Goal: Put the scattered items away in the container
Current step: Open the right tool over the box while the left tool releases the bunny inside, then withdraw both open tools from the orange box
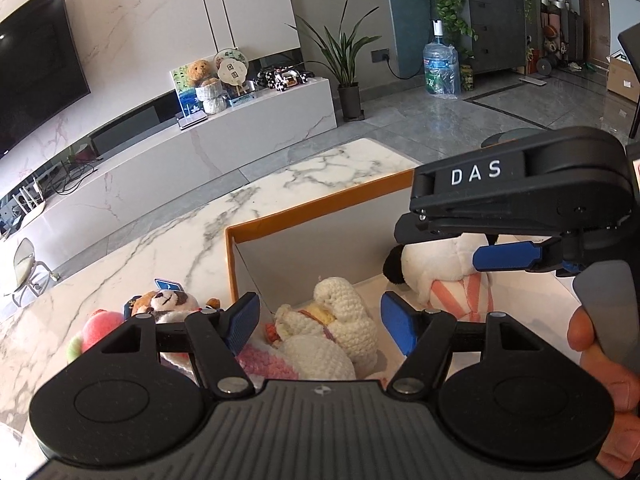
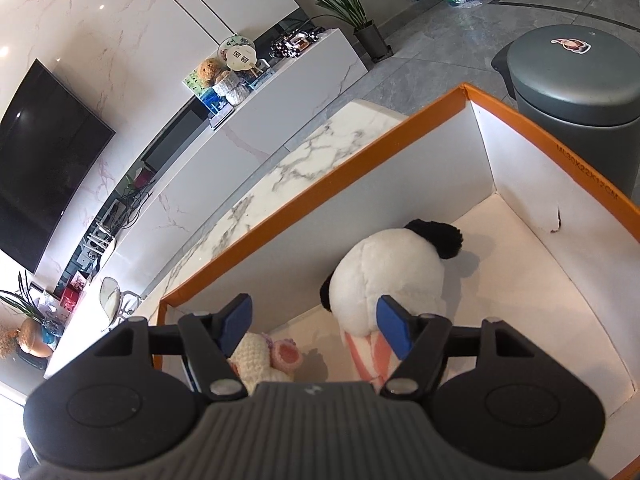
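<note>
Plush toys are the work items. Left gripper [image 1: 318,326] jaws stand apart, clamped on nothing, directly above the crocheted doll [image 1: 328,336] lying inside the orange-rimmed box [image 1: 320,210]. Right gripper [image 2: 316,324] jaws also stand apart, empty, over the panda plush [image 2: 384,280] in the same box. Remaining dog plush [image 1: 170,302] and pink toy [image 1: 96,326] lie on the marble table [image 1: 120,264], left of the box wall, nearer the left gripper.

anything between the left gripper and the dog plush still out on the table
Yes, in part: the box's orange-edged side wall runs between the open left gripper, which is over the box, and the dog plush lying just outside on the marble table.
</note>
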{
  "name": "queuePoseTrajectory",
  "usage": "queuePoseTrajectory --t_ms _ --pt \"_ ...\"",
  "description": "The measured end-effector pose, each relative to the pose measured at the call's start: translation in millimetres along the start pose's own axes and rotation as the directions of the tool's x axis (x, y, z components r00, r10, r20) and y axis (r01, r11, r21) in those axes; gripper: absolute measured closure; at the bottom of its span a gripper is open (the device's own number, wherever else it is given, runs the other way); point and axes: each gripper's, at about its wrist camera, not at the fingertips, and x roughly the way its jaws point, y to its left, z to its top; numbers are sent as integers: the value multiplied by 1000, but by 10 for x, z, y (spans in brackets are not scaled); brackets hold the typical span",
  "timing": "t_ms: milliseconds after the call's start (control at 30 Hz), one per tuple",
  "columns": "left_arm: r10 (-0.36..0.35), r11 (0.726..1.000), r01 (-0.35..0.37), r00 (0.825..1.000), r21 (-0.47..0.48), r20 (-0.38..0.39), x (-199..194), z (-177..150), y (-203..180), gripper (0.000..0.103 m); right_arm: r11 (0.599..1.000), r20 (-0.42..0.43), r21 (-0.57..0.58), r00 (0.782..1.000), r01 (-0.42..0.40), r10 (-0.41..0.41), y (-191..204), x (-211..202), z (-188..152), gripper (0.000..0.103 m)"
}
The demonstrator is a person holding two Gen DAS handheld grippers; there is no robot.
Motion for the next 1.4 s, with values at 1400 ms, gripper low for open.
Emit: queuePoseTrajectory --t_ms 1400 --pt "130 952 -90 984 -292 121 -1605 -453 1148 24 932 195 -329 977 152 -90 1363 -1425 -1024 29"
